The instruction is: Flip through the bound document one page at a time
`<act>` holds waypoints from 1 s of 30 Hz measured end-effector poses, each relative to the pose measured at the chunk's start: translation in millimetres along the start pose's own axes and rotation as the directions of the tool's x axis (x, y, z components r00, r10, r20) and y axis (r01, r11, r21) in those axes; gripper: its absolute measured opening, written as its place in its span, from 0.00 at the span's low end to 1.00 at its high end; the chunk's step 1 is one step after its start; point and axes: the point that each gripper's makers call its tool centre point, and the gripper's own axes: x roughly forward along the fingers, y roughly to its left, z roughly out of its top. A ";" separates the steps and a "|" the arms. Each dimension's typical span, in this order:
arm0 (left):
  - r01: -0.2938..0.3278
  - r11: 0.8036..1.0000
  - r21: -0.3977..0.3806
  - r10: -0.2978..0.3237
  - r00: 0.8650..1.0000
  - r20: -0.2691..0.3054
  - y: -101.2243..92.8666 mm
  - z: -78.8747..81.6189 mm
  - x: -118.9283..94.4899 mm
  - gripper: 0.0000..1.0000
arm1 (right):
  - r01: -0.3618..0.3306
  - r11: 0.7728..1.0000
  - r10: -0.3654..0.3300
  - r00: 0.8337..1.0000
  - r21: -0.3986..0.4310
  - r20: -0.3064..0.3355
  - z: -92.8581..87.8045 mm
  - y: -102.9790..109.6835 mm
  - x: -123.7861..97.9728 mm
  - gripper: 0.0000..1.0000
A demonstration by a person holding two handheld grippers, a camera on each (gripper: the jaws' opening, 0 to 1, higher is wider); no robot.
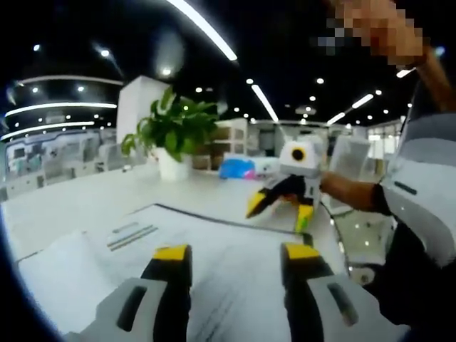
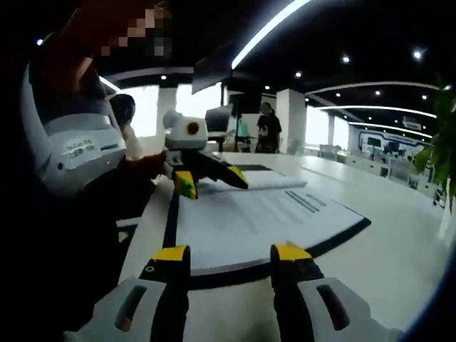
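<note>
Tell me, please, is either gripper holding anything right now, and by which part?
Nothing is held. The left gripper and right gripper both have their jaws apart above the document, with no page between them.

1 bound document (image 2: 263, 221); 2 hand-held grippers (image 1: 235, 256)

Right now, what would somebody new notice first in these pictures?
The open bound document lying flat on the white table draws the eye first. Both tongs stand open over it: the left tongs at its far end, the right tongs opposite. A leafy potted plant stands further back on the table.
</note>
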 end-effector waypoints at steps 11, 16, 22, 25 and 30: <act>0.000 1.000 -0.003 0.000 1.000 -0.004 -0.1 -3.9 -0.9 0.49 | -0.036 0.999 0.036 0.999 -0.015 -0.029 -3.9 4.2 4.7 0.48; 0.002 1.000 -0.005 -0.002 1.000 -0.002 -0.8 -3.8 -2.1 0.49 | -0.046 0.999 0.045 0.998 -0.006 -0.037 -5.2 7.5 7.1 0.47; 0.001 1.000 -0.007 -0.001 1.000 0.001 -1.0 -2.8 -3.8 0.49 | -0.049 0.999 0.049 0.998 0.000 -0.046 -7.0 9.0 9.1 0.46; 0.001 1.000 -0.008 -0.001 1.000 0.001 -1.0 -2.7 -4.2 0.49 | -0.052 0.999 0.053 0.997 0.004 -0.053 -8.4 9.5 10.0 0.46; -0.001 1.000 -0.009 0.001 1.000 0.000 1.8 -3.5 -5.0 0.49 | -0.057 0.997 0.060 0.996 0.043 -0.067 -11.5 8.7 13.6 0.43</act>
